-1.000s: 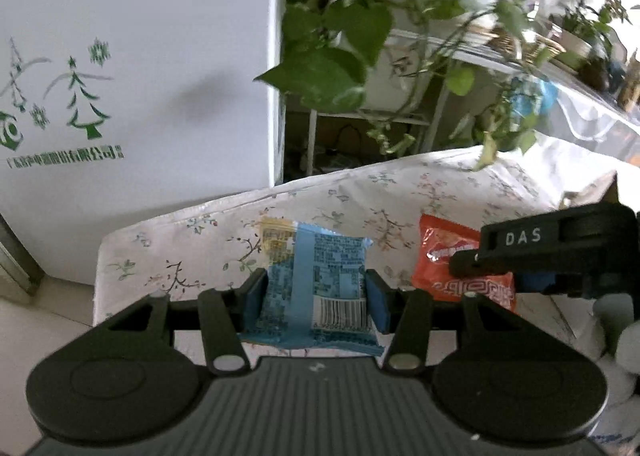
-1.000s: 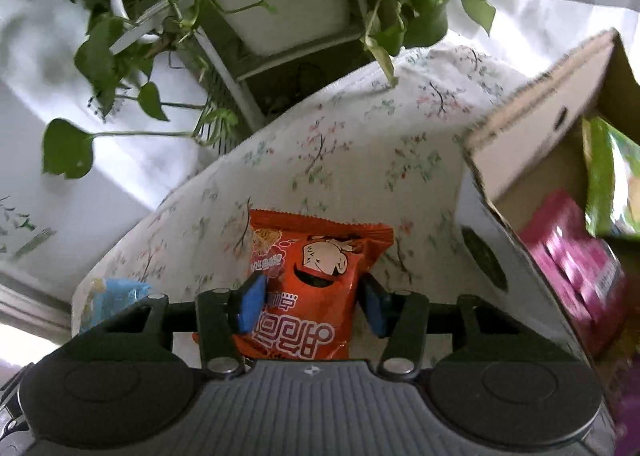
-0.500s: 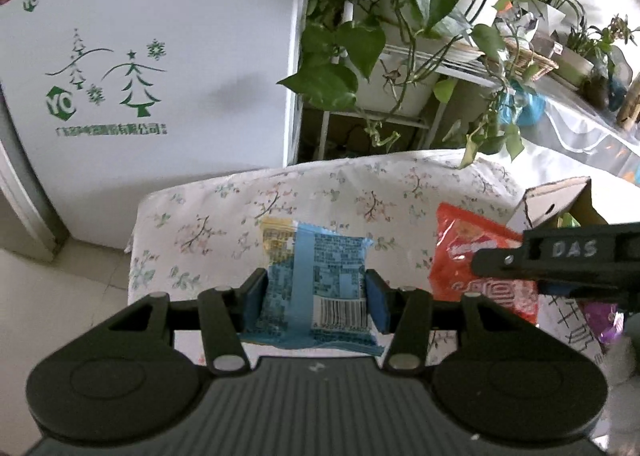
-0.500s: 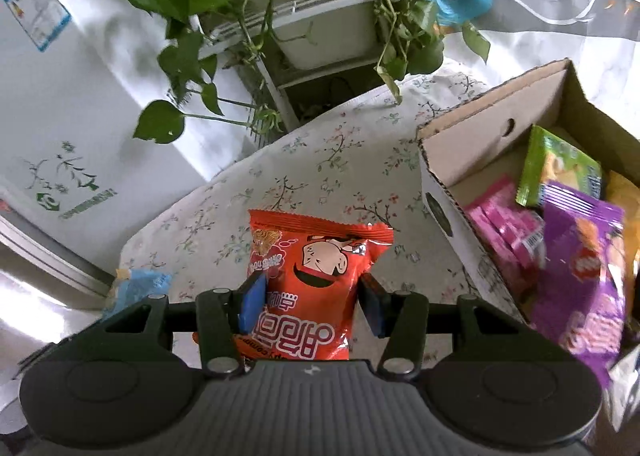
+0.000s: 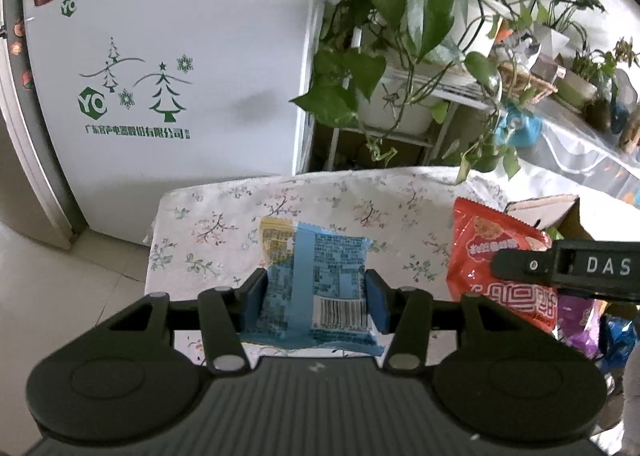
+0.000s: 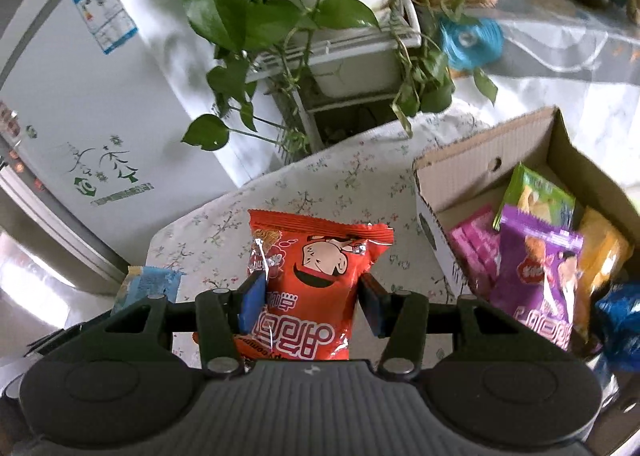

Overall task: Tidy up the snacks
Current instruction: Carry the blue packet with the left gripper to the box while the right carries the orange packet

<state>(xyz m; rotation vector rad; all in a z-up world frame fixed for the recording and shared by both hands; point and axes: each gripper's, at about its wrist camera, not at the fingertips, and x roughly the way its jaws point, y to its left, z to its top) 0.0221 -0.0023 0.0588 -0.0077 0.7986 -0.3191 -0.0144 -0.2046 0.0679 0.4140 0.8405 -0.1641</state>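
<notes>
Two claws, two packets up over the flowered table (image 5: pixel 320 196): the left gripper (image 5: pixel 316 296) pinches one blue packet (image 5: pixel 320 276), the right gripper (image 6: pixel 310 302) pinches one red packet (image 6: pixel 316 280). Beside them, one cardboard box (image 6: pixel 480 160) holds one green, one purple, one yellow bag.

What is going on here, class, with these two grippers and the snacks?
A person is sorting snacks with two handheld grippers. The left gripper clamps a blue packet; the right gripper clamps a red packet. Both are held above the floral table, beside a cardboard box already holding several snacks.
</notes>
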